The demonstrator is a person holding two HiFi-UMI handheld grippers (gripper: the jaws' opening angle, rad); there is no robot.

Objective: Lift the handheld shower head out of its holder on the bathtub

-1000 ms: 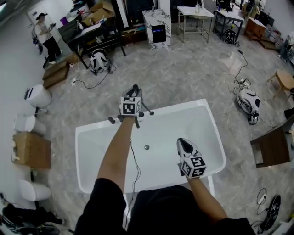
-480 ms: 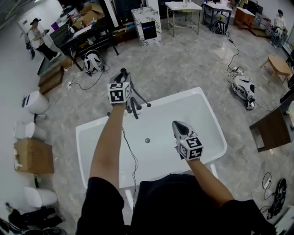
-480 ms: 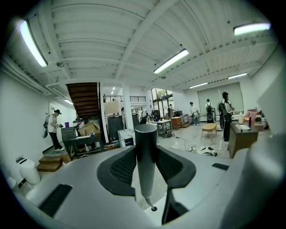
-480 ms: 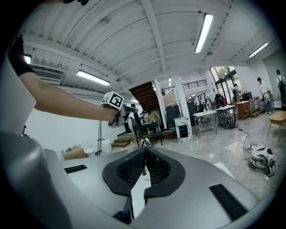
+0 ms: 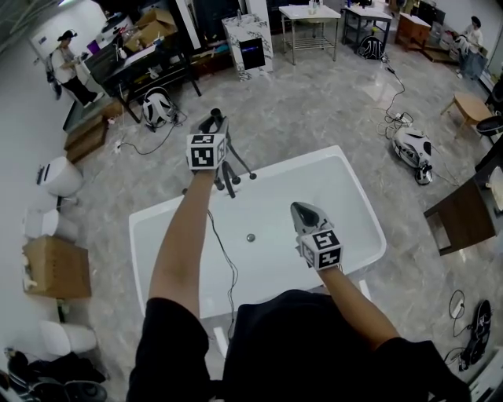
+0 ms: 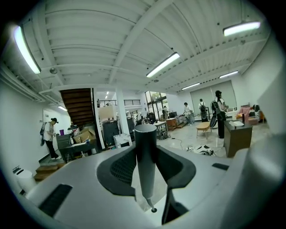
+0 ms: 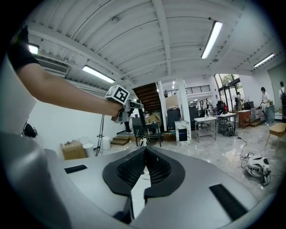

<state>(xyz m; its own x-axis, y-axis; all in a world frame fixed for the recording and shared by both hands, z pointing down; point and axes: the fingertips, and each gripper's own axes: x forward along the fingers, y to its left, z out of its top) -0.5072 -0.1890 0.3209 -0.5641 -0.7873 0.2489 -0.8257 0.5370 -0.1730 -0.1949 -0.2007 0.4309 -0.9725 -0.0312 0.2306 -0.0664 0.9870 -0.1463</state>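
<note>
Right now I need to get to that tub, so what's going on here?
A person stands at the white bathtub with a tool in each hand. The left tool is clamped on the dark shower head, holding its handle upright above the tub's far rim. The right tool is shut and empty, hovering over the tub.

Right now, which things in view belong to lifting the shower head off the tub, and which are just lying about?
For the job: dark grey cylindrical shower head handle, clamped in the left gripper; white bathtub; dark tap fittings on its far rim; right gripper, shut and empty.
Lying about: brown cardboard box; white floor machine; wooden stool; metal table.
</note>
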